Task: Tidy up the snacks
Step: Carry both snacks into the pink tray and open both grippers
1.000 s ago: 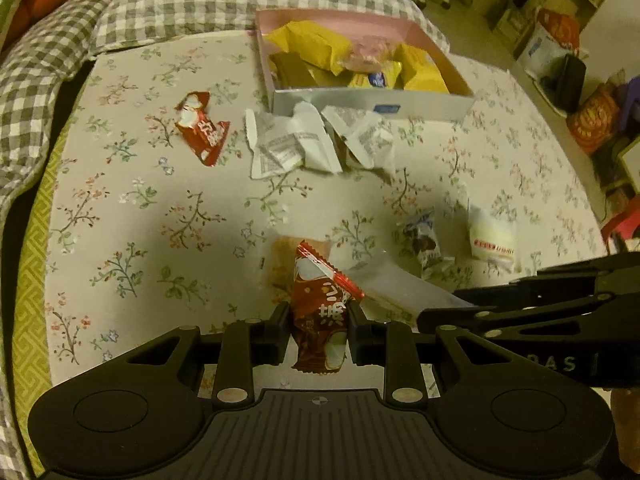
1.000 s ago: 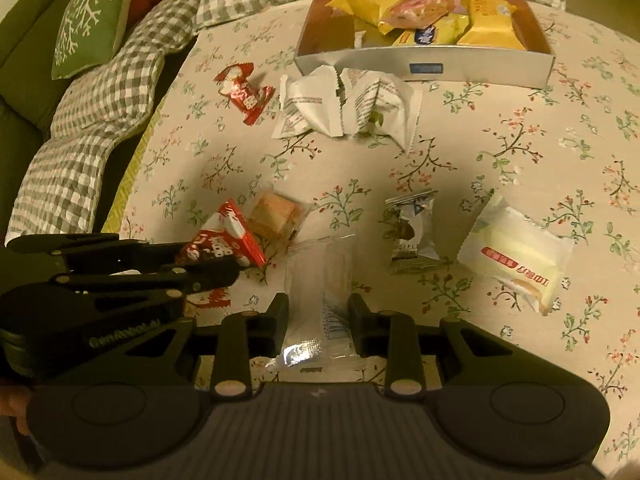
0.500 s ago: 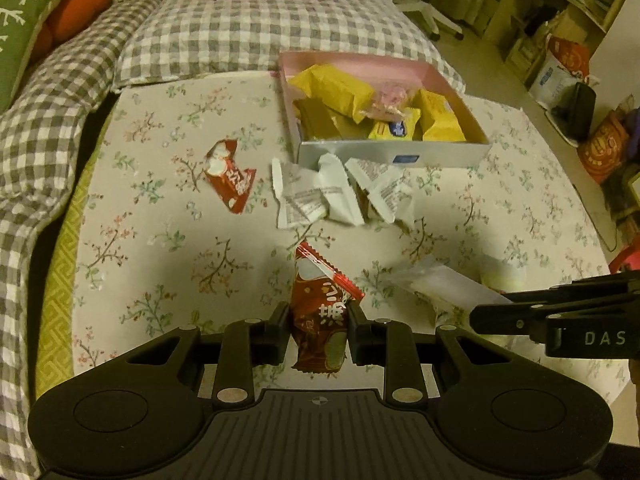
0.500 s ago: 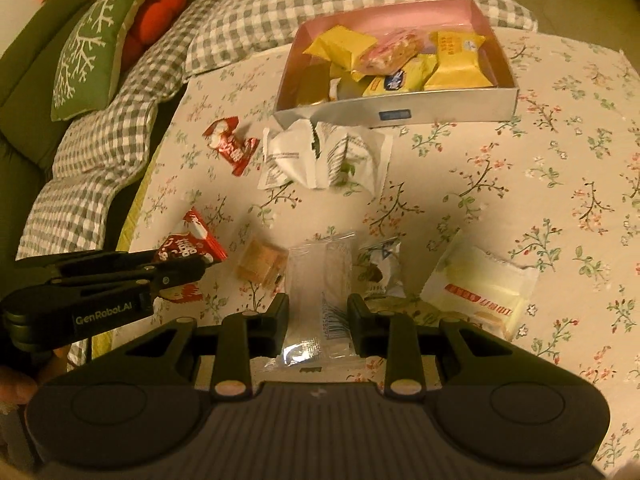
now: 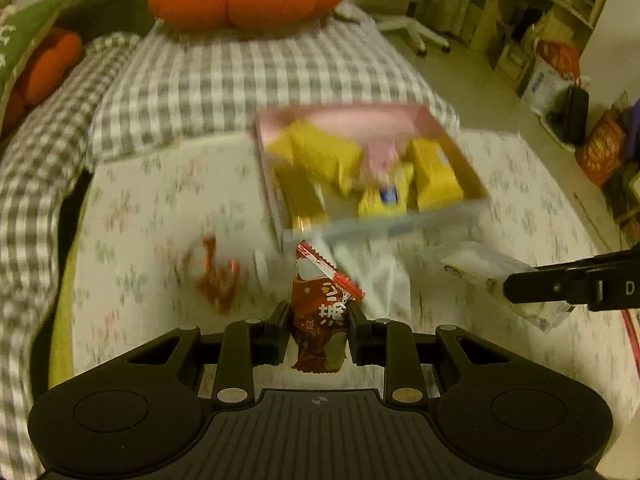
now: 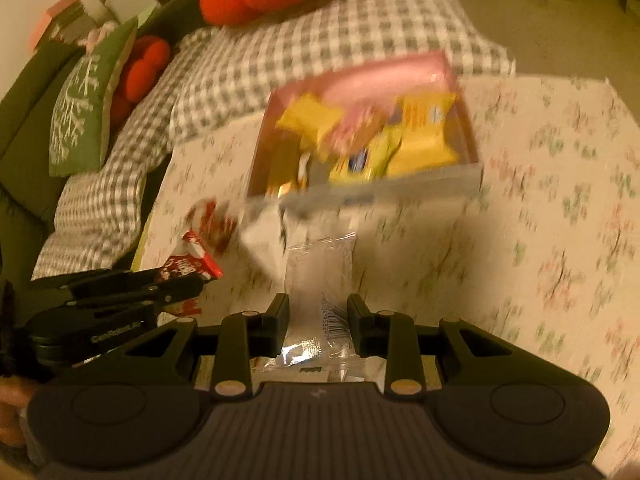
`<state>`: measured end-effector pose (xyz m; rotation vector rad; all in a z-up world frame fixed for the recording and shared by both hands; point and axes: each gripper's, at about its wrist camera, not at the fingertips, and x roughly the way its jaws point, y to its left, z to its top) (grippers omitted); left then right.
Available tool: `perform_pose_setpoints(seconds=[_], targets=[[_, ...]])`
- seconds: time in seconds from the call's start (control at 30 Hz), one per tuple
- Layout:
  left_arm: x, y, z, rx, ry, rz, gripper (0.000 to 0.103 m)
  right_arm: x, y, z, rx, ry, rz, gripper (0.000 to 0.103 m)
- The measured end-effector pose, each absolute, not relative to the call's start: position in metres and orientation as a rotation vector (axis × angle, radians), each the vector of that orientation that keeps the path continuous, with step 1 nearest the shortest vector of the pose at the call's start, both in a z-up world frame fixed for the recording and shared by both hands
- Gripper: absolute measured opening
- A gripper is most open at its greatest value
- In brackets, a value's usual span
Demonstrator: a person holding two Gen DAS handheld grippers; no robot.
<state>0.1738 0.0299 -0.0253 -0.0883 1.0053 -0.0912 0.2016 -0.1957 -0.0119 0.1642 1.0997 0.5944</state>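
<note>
Left wrist view: the left hand-held gripper (image 5: 319,326) clamps a red foil snack packet (image 5: 320,312), short of the pink-lined cardboard box (image 5: 440,120) already holding yellow packets — one red wrapper (image 5: 216,280) lies loose on the floral-cloth surface (image 5: 160,240).

Right wrist view: the right hand-held gripper (image 6: 319,318) pinches a clear plastic snack wrapper (image 6: 320,280) — not yet boxed.

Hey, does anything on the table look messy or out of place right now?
Yes. A red snack packet and crumpled white wrappers lie loose on the floral tablecloth, just outside the pink box holding the other snacks.
</note>
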Motion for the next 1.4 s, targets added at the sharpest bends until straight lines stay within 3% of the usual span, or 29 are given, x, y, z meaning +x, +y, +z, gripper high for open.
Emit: perform_pose_setpoints(seconds=[0.37,0.63,0.8,0.9,0.97,1.03,1.27,1.4], targets=[[0.267,0.040,-0.065,-0.229,0.963,-0.025,0.026,0.279,-0.157,-0.022,0.265,1.014,0.624,0.028],[0.289,0.044,-0.102,-0.203,0.919,-0.026,0.026,0.302,-0.133,-0.079,0.353,1.085,0.622,0.027],[0.289,0.039,-0.108,-0.153,0.884,-0.063,0.029,0.308,-0.132,-0.085,0.373,1.042,0.601,0.025],[0.286,0.035,-0.104,-0.123,0.863,-0.093,0.033,0.306,-0.132,-0.086,0.363,1.043,0.604,0.025],[0.282,0.036,-0.099,-0.110,0.842,-0.114,0.049,0.306,-0.138,-0.084,0.384,1.035,0.595,0.025],[0.276,0.039,-0.093,-0.106,0.825,-0.117,0.054,0.305,-0.146,-0.079,0.393,1.029,0.585,0.026],[0.260,0.058,-0.068,-0.153,0.825,-0.099,0.054,0.295,-0.163,-0.055,0.351,1.010,0.524,0.029],[0.248,0.070,-0.054,-0.175,0.856,-0.038,0.054,0.280,-0.171,-0.040,0.309,1.002,0.489,0.040]])
